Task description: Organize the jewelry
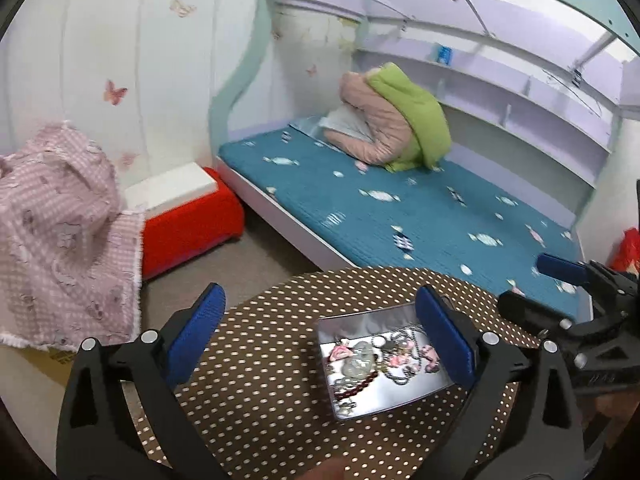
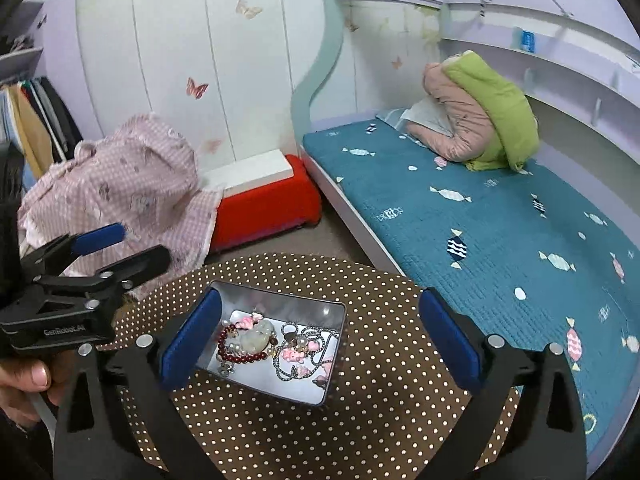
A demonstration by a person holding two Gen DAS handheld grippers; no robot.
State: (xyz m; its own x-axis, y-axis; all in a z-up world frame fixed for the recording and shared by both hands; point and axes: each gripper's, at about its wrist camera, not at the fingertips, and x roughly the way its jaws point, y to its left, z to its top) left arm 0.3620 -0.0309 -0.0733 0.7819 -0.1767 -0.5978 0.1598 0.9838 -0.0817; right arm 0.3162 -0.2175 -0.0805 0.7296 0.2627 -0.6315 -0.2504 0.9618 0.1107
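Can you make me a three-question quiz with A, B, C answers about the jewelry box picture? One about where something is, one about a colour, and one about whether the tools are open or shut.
1. Where does the metal tin sit?
A. on the polka-dot table
B. on the bed
C. on the floor

2. What colour is the bead bracelet in the tin?
A. bright green
B. dark red
C. yellow

3. How are the left tool and right tool?
A. both shut
B. one holds a necklace
C. both open, empty

Answers: 1 A, the tin rests on the dotted tabletop. 2 B, its beads look dark red. 3 C, the blue pads stand wide apart, holding nothing.
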